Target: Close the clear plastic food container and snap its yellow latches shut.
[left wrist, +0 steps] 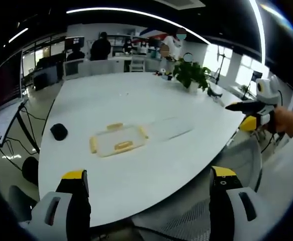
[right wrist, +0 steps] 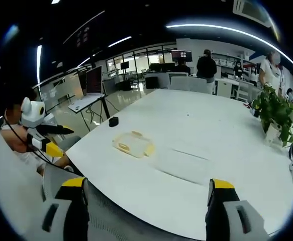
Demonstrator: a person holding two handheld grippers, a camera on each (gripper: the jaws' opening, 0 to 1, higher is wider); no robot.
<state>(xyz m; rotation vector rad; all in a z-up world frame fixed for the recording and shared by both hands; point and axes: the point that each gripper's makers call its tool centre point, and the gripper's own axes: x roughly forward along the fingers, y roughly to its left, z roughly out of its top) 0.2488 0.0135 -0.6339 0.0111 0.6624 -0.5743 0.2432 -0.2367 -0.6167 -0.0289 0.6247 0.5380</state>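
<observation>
The white desk [left wrist: 136, 100] spreads wide and mostly bare, its curved near edge just ahead of both tools. On it, well back from that edge, lies the clear plastic food container [left wrist: 118, 140], seen again in the right gripper view [right wrist: 133, 144]. A potted plant [left wrist: 191, 74] stands at the far side, and a small dark object [left wrist: 59, 131] rests on the desk left of the container, apart from it.

The left hand-held gripper [left wrist: 149, 186] hangs off the desk edge with its jaws spread wide and nothing between them. The right hand-held gripper [right wrist: 145, 193] is likewise released and empty, also short of the desk; it shows too at the right of the left gripper view [left wrist: 254, 108], carried by a person's hand.

By my reading, the task has not yet started: this is the approach stage, with both tools well apart from the container. The next move calls for bringing both forward over the desk to the container, one to steady it and the other to press the lid or a latch.

The container looks low, flat and rectangular, its lid seemingly lying on it. Yellow latches [left wrist: 123, 146] show on several sides and seem to stick outward, though at this range I cannot tell whether any is snapped down.
</observation>
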